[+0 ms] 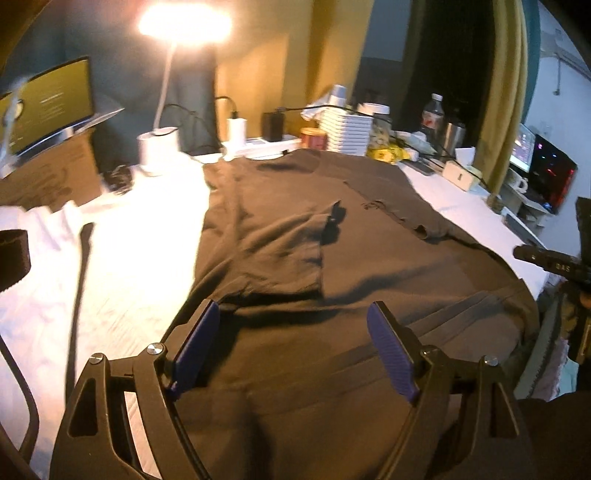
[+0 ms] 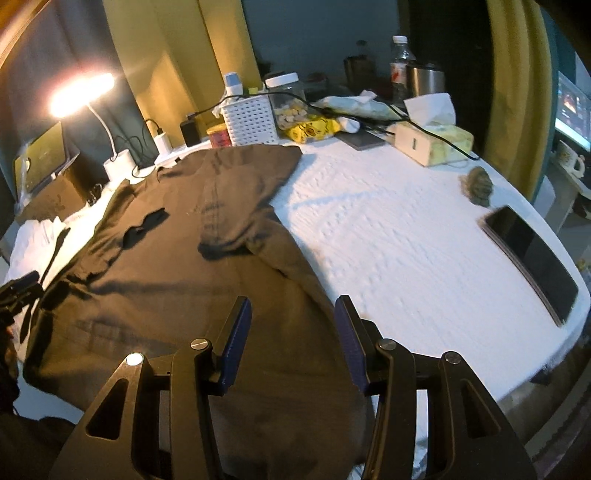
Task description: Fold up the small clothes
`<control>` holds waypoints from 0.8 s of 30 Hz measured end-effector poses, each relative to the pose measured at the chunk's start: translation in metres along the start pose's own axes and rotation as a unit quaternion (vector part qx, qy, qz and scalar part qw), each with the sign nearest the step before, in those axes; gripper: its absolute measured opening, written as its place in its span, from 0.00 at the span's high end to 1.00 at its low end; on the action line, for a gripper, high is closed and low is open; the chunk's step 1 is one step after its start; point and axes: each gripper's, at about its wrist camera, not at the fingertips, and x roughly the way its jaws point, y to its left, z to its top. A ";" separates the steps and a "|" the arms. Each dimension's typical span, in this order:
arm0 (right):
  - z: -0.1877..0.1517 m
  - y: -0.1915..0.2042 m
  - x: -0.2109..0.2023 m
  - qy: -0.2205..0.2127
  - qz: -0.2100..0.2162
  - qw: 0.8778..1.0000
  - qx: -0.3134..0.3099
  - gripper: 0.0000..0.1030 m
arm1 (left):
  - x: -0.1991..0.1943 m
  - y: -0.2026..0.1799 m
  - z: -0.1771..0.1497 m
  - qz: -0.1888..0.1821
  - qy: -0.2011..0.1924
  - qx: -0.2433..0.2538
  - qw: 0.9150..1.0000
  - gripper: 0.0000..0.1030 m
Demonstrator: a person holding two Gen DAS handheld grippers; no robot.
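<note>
A dark brown T-shirt (image 1: 369, 251) lies spread on the white-covered table (image 1: 140, 236), collar toward the far clutter. One sleeve (image 1: 280, 251) is folded in over the body. My left gripper (image 1: 293, 308) hovers over the shirt's near part, open wide, with nothing between its blue pads (image 1: 391, 354). In the right wrist view the same shirt (image 2: 177, 266) fills the left half, a sleeve (image 2: 229, 221) folded inward. My right gripper (image 2: 292, 301) stands open above the shirt's near right edge, its pads clear of the cloth. Each gripper shows at the edge of the other's view.
A lit desk lamp (image 1: 184, 22), a white basket (image 2: 251, 122), a jar (image 2: 288, 99), a tissue box (image 2: 436, 140) and cables line the far edge. A dark tablet (image 2: 532, 258) and a small brown lump (image 2: 476, 184) lie on the right. A monitor (image 1: 48, 107) stands far left.
</note>
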 end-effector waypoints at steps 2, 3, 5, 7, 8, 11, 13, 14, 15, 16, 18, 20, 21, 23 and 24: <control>-0.009 -0.003 -0.001 0.006 -0.002 1.000 -0.002 0.51 | -0.006 0.004 -0.009 0.010 -0.003 -0.005 1.000 0.21; -0.012 -0.004 -0.001 0.008 -0.004 1.000 -0.003 0.51 | -0.009 0.006 -0.013 0.016 -0.006 -0.008 1.000 0.21; -0.018 -0.005 0.000 0.011 -0.007 1.000 -0.007 0.51 | -0.013 0.011 -0.021 0.029 -0.009 -0.014 0.999 0.21; -0.025 -0.005 0.000 0.017 -0.008 1.000 -0.020 0.51 | -0.017 0.016 -0.030 0.043 -0.010 -0.018 0.999 0.21; -0.030 -0.004 0.001 0.023 -0.010 0.999 -0.028 0.51 | -0.017 0.019 -0.034 0.051 -0.009 -0.020 0.998 0.21; -0.041 -0.004 0.003 0.037 -0.013 0.999 -0.038 0.51 | -0.018 0.025 -0.044 0.066 -0.001 -0.023 0.998 0.21; -0.048 -0.003 0.003 0.040 -0.024 0.998 -0.049 0.52 | -0.017 0.028 -0.050 0.076 0.006 -0.026 0.997 0.21; -0.050 -0.003 0.002 0.038 -0.034 0.997 -0.057 0.51 | -0.016 0.029 -0.053 0.080 0.010 -0.027 0.996 0.21; -0.052 -0.002 0.002 0.039 -0.044 0.996 -0.066 0.52 | -0.016 0.030 -0.056 0.083 0.013 -0.028 0.996 0.21; -0.054 -0.003 0.002 0.041 -0.050 0.996 -0.069 0.52 | -0.016 0.032 -0.058 0.086 0.016 -0.029 0.996 0.21; -0.057 -0.007 0.001 0.045 -0.052 0.996 -0.065 0.51 | -0.016 0.035 -0.062 0.091 0.022 -0.031 0.995 0.21; -0.059 -0.009 0.000 0.045 -0.051 0.996 -0.065 0.52 | -0.018 0.039 -0.066 0.094 0.025 -0.036 0.995 0.21; -0.059 -0.009 -0.001 0.044 -0.050 0.996 -0.065 0.52 | -0.018 0.040 -0.067 0.095 0.025 -0.040 0.994 0.24; -0.060 -0.007 -0.001 0.040 -0.049 0.995 -0.072 0.58 | -0.019 0.042 -0.069 0.096 0.028 -0.043 0.994 0.38; -0.060 -0.004 -0.001 0.036 -0.050 0.995 -0.079 0.63 | -0.018 0.042 -0.070 0.097 0.031 -0.042 0.994 0.45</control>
